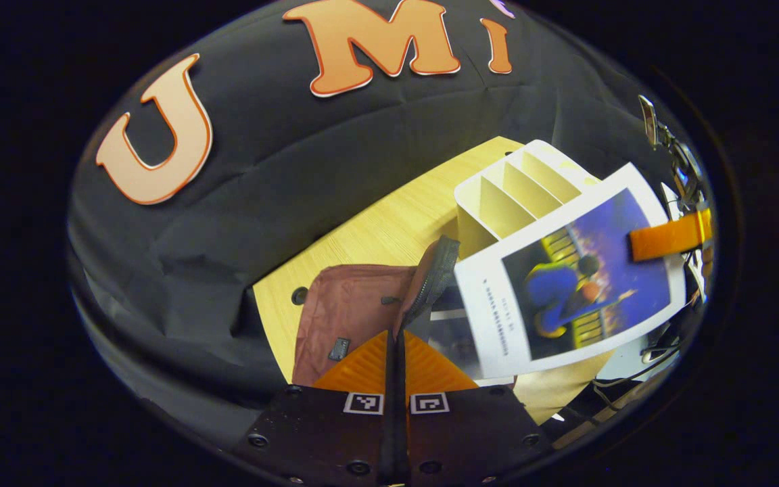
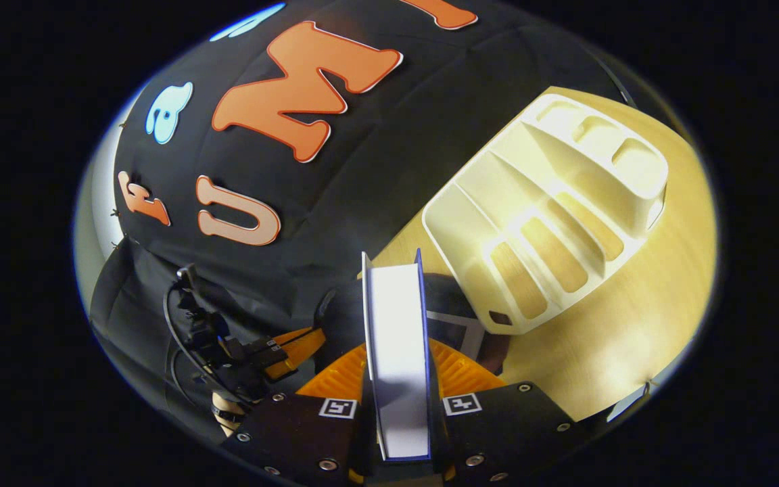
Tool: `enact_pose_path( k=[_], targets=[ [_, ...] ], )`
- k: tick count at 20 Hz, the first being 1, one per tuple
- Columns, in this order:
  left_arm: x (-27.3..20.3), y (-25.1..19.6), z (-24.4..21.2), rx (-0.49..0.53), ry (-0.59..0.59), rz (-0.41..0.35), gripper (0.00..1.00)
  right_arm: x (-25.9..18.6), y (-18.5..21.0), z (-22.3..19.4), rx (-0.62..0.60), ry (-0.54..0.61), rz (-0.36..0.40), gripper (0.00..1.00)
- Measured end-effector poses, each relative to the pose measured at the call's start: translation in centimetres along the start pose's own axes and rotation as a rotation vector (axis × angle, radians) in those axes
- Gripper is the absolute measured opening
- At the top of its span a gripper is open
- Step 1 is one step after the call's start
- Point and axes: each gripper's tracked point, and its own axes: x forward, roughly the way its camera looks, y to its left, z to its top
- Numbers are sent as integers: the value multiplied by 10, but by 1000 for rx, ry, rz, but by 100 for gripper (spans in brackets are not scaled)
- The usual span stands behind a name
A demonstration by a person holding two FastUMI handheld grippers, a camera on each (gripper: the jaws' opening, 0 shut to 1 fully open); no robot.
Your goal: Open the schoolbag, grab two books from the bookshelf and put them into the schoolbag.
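So the schoolbag [image 1: 349,318] is lying flat on the table [image 1: 389,230], and it looks open. The left gripper [image 1: 395,365] is clenched on the bag's zipper flap [image 1: 433,277], pinching that dark edge and lifting it so the mouth stays gaping. That part of the job seems done.

The right gripper [image 2: 399,399] is grasping a book [image 2: 396,338] edge-on, both fingers pressed against the covers with the white page block showing between them. In the left gripper view you can see the same book [image 1: 575,270] face-on, with its white border and blue cover picture, held up in the air by the other gripper [image 1: 673,233] just in front of the bookshelf [image 1: 518,189]. It's above the open bag, not inside it yet.

The cream bookshelf [image 2: 552,216] has bare slots wherever I can see into it, so nothing looks left to grab there. I think there's something flat and pale already sitting in the bag's opening [image 1: 450,325], which might be the first book, but it's dark in there and half hidden, so I can't say for sure.

My guess: this is book number two about to go in. What's left is lowering it through the held-open mouth and letting go. The flap is floppy, so the corner could catch on the zipper edge.
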Motion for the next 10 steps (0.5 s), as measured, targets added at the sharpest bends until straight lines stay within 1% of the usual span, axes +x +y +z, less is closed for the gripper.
enact_pose_path(
  k=[2,4,6,8,10],
  targets=[
    [-3,-4,2,10,3,-1,0,17,2,-18,0,31,8,32],
    [-7,-6,3,19,-2,-6,1,32,-6,-22,-17,19,-31,31],
    [-8,-10,5,10,-7,-21,0,46,-13,-19,-1,0,-56,31],
    [-11,-15,5,5,-9,-41,0,59,-12,-24,18,-6,-66,31],
    [-11,-20,9,15,-14,-52,1,80,-8,-35,-5,5,-87,31]
  ],
)
